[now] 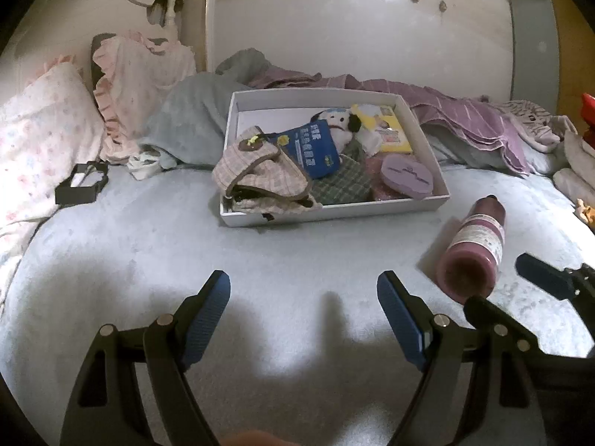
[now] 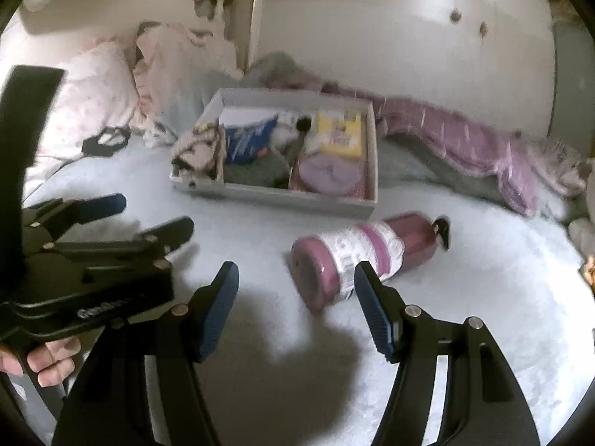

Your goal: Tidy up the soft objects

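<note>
Right wrist view: the pink bottle (image 2: 362, 254) is seen lying on the bed (image 2: 260, 245) just before the box (image 2: 282, 195), the right tool (image 2: 295, 290) spread wide beside its base. Rigid and probably smooth, it is best gripped across its labelled middle; the left tool (image 1: 303, 290) is also held wide, empty

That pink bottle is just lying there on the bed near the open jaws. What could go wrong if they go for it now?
The pink bottle lies on its side on the soft bed cover, so a nudge from the open right gripper might roll it away. The white box already looks crowded, with the plaid bag draped over its front edge, so adding more could tip things out.
</note>
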The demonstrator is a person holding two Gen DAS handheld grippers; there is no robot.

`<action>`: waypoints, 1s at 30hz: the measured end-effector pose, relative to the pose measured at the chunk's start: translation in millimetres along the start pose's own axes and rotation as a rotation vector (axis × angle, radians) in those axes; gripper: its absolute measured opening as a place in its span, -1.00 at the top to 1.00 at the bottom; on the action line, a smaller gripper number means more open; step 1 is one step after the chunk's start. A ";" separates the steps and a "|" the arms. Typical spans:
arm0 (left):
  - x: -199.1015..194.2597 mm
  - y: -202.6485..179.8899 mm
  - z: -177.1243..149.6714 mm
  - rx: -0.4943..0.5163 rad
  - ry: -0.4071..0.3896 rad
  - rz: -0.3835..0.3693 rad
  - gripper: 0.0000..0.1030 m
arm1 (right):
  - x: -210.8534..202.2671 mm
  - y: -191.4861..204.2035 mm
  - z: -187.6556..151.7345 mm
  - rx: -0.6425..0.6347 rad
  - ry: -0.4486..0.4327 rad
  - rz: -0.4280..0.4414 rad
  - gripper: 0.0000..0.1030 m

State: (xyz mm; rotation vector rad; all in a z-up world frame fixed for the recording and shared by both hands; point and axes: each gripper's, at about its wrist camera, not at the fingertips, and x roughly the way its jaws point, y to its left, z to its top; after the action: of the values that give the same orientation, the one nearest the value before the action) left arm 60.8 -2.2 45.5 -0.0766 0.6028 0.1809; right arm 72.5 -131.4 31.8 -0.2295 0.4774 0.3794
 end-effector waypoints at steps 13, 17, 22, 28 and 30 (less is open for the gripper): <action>0.8 -1.3 0.1 0.012 -0.002 -0.001 -0.60 | -2.0 -0.1 -0.3 0.004 -0.008 -0.018 -0.28; 0.9 -1.1 -0.2 0.011 0.001 -0.004 -0.59 | -2.6 0.9 0.3 -0.003 -0.011 -0.025 -0.28; 0.9 -1.1 -0.2 0.011 0.001 -0.004 -0.59 | -2.7 0.8 0.4 -0.003 -0.012 -0.025 -0.28; 0.7 -1.1 -0.3 0.010 0.002 -0.005 -0.59 | -2.7 0.9 0.3 -0.004 -0.011 -0.024 -0.28; 1.0 -0.9 -0.2 0.011 0.001 -0.004 -0.59 | -2.9 1.1 0.3 -0.006 -0.013 -0.026 -0.28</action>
State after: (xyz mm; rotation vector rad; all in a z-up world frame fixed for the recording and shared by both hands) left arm 61.6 -3.0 44.8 -0.0676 0.6044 0.1733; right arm 69.8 -131.1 33.3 -0.2384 0.4605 0.3571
